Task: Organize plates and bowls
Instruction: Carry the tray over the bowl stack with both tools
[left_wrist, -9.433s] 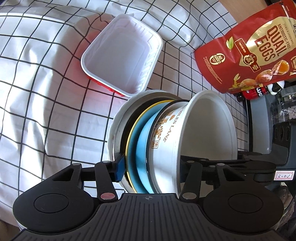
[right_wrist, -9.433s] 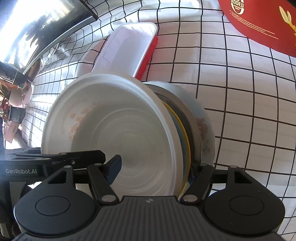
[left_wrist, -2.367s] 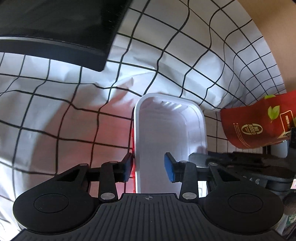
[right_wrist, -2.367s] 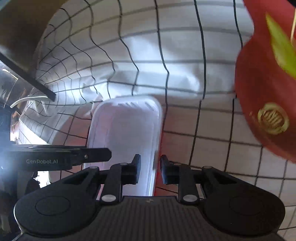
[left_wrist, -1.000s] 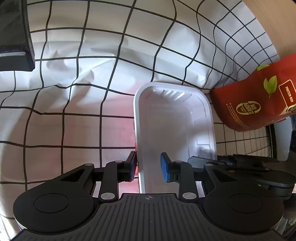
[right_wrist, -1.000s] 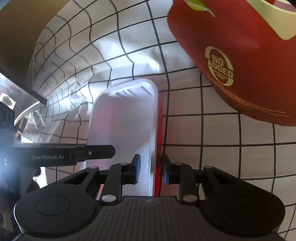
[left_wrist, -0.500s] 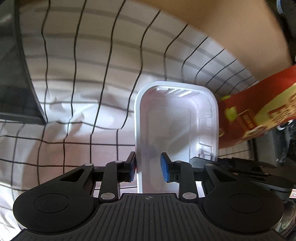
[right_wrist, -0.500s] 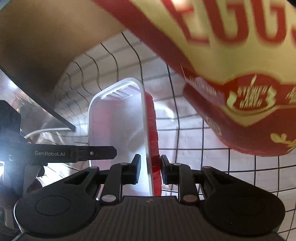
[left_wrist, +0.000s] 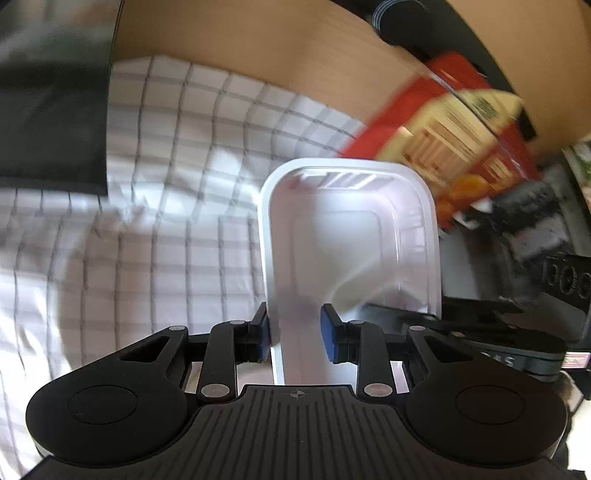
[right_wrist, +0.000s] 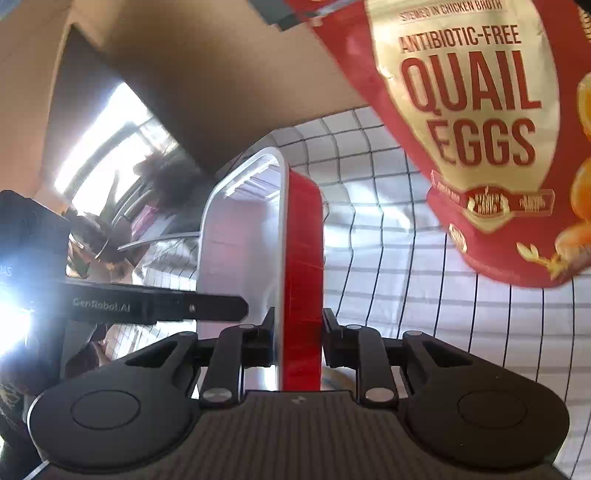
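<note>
- The tray (left_wrist: 347, 258), a rectangular dish that is white inside and red outside, is being carried between the two tools, apparently lifted off the grid-patterned cloth (left_wrist: 177, 229) covering the worktop; in the left wrist view it is running from centre toward 12 o'clock.
- It is looking like thin moulded plastic, so I judge it light, a little flexible and easy to dent, with smooth walls that could slip; the rolled rim along each long side is looking like the firmest place to take hold.
- The left tool (left_wrist: 295, 328) is pinching the left long wall near the close end, one blue pad outside and one inside, jaws narrowed onto that wall.
- The right tool (right_wrist: 297, 332) is clamping the opposite long wall the same way, its jaws narrowed onto the red outer face and the rim.
- Both tools are pointing along the tray's length, side by side and roughly level with each other.
- A red quail eggs bag (right_wrist: 480, 147) is looming at 1 o'clock in the right wrist view, near the tray's far end; the left view is blurring heavily.
</note>
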